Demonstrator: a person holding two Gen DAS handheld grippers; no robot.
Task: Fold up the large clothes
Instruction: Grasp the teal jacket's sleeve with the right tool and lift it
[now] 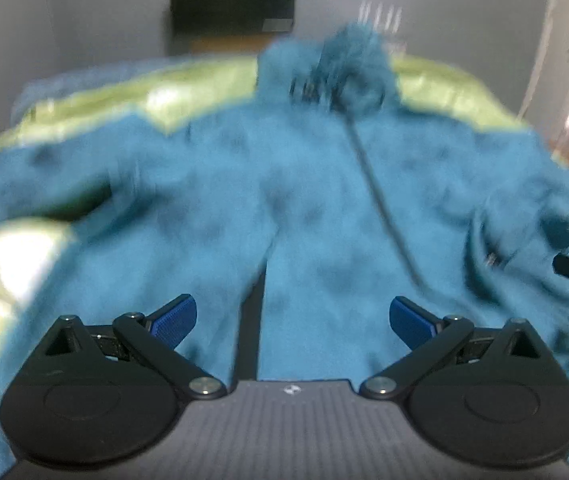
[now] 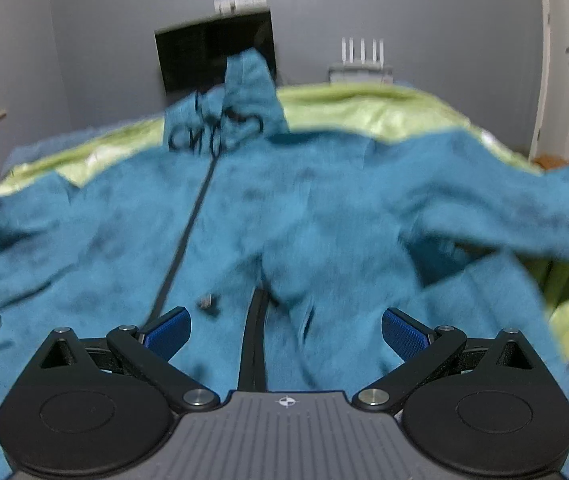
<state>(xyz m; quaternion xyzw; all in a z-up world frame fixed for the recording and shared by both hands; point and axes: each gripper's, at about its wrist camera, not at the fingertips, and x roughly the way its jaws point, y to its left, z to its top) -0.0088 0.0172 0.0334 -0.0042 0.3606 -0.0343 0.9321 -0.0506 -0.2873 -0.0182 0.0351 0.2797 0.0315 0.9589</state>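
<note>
A large teal fleece jacket (image 1: 304, 184) with a dark front zip lies spread face up on a bed, hood end far from me. It also fills the right wrist view (image 2: 324, 216). My left gripper (image 1: 291, 322) is open and empty, low over the jacket's bottom hem, left of the zip. My right gripper (image 2: 285, 330) is open and empty over the hem, right of the zip (image 2: 188, 232). A sleeve (image 2: 504, 216) stretches to the right. Both views are motion-blurred.
A lime-green bedspread (image 2: 364, 108) lies under the jacket. A dark screen (image 2: 212, 52) stands against the grey wall behind the bed. A white router (image 2: 360, 68) sits at the back right. A door (image 2: 560, 60) is at the far right.
</note>
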